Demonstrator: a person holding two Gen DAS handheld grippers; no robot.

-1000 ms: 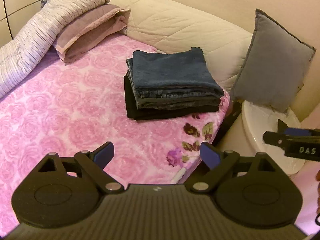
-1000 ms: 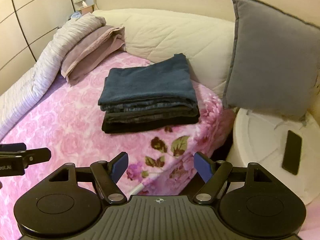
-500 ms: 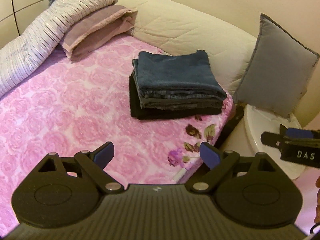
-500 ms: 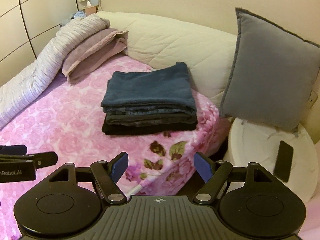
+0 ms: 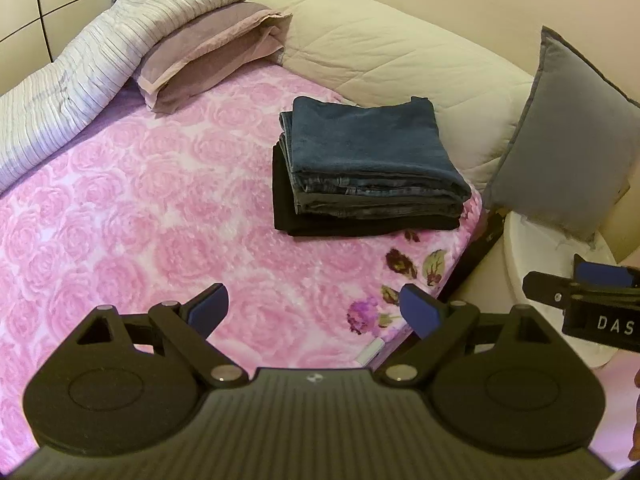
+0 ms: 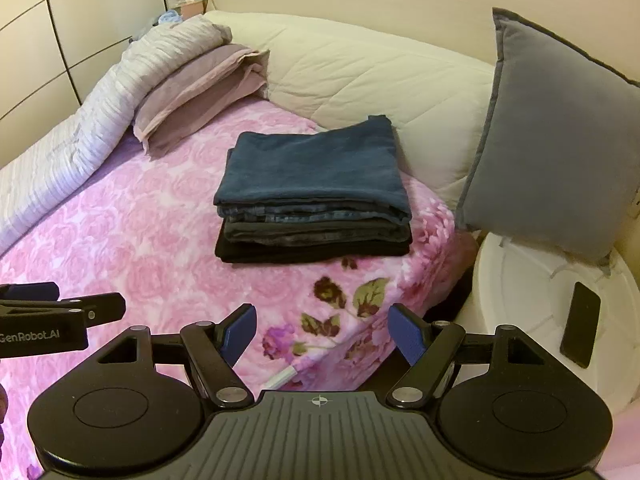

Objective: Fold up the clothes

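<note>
A stack of folded clothes (image 5: 368,168) lies near the far corner of the pink rose bedspread (image 5: 140,208): a dark blue piece on top, grey jeans under it, a black piece at the bottom. It also shows in the right wrist view (image 6: 316,196). My left gripper (image 5: 314,312) is open and empty, held above the bedspread well short of the stack. My right gripper (image 6: 322,330) is open and empty over the bed's corner. Each gripper shows at the edge of the other's view, the right gripper (image 5: 580,292) and the left gripper (image 6: 60,308).
A rolled striped duvet (image 5: 92,64) and a mauve pillow (image 5: 208,44) lie at the far left. A cream quilted headboard (image 5: 384,52) backs the bed. A grey cushion (image 6: 552,136) stands on a white round side table (image 6: 516,292) with a black phone (image 6: 580,330).
Both grippers have pulled back and risen a little, so the stack sits lower and farther in each view. Both stayed open and empty.
</note>
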